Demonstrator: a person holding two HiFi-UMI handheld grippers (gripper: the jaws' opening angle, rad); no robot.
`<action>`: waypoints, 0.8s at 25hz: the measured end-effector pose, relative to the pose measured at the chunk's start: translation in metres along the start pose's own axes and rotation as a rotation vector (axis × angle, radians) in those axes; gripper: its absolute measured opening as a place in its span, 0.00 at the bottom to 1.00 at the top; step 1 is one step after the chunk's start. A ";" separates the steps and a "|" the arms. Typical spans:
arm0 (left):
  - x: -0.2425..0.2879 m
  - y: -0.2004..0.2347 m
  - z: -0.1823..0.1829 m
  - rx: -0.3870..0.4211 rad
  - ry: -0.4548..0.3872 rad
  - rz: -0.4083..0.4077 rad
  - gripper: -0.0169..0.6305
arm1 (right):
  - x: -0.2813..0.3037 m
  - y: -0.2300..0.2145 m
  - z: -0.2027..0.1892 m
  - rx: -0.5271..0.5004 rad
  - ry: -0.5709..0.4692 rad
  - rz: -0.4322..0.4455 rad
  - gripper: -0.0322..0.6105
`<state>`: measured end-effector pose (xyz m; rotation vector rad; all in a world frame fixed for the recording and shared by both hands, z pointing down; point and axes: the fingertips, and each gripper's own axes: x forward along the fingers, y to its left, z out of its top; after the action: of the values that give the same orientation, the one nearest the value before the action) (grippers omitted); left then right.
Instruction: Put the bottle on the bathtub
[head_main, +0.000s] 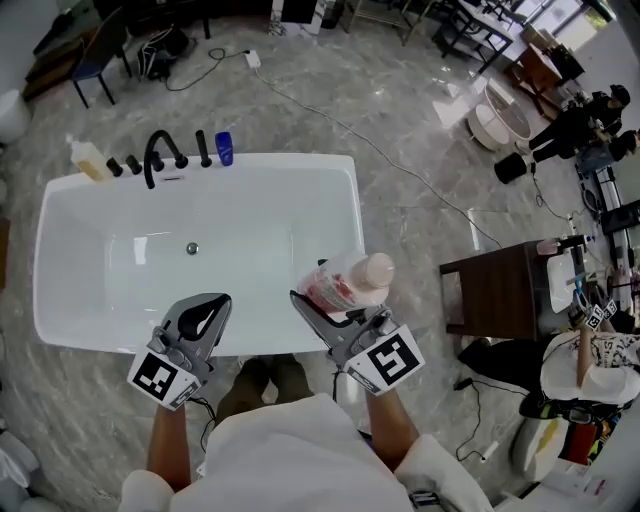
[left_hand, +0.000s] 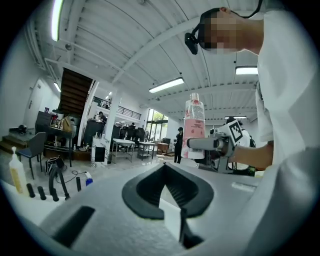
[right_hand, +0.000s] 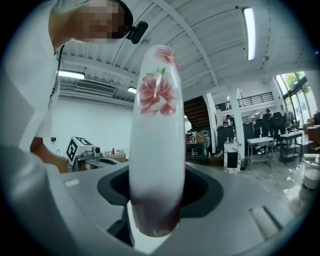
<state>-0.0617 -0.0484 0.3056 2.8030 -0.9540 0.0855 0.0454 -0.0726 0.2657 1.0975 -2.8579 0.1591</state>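
A white bathtub (head_main: 340, 175) lies below me on the marble floor. The bottle (head_main: 345, 282) is pale with a pink flower label and a round cap. My right gripper (head_main: 335, 305) is shut on it and holds it over the tub's near right corner. In the right gripper view the bottle (right_hand: 156, 135) stands upright between the jaws, filling the middle. In the left gripper view the same bottle (left_hand: 193, 127) shows to the right, in the other gripper. My left gripper (head_main: 218, 300) hovers over the tub's near rim, its tips together and nothing in it (left_hand: 165, 166).
On the tub's far rim stand a black faucet (head_main: 158, 155), a blue item (head_main: 224, 148) and a yellowish bottle (head_main: 88, 158). A dark wooden side table (head_main: 500, 290) stands to the right. A cable (head_main: 400, 160) runs across the floor behind the tub.
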 end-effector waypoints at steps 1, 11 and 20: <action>0.008 0.003 -0.004 -0.004 0.006 0.003 0.03 | 0.006 -0.010 -0.003 -0.004 0.000 0.008 0.44; 0.081 0.061 -0.052 -0.034 0.049 -0.020 0.03 | 0.092 -0.088 -0.047 -0.017 -0.014 0.009 0.44; 0.125 0.119 -0.119 -0.108 0.043 0.001 0.03 | 0.170 -0.141 -0.127 0.007 0.019 0.011 0.44</action>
<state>-0.0345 -0.1932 0.4544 2.6913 -0.9222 0.0916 0.0183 -0.2734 0.4195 1.0754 -2.8495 0.1794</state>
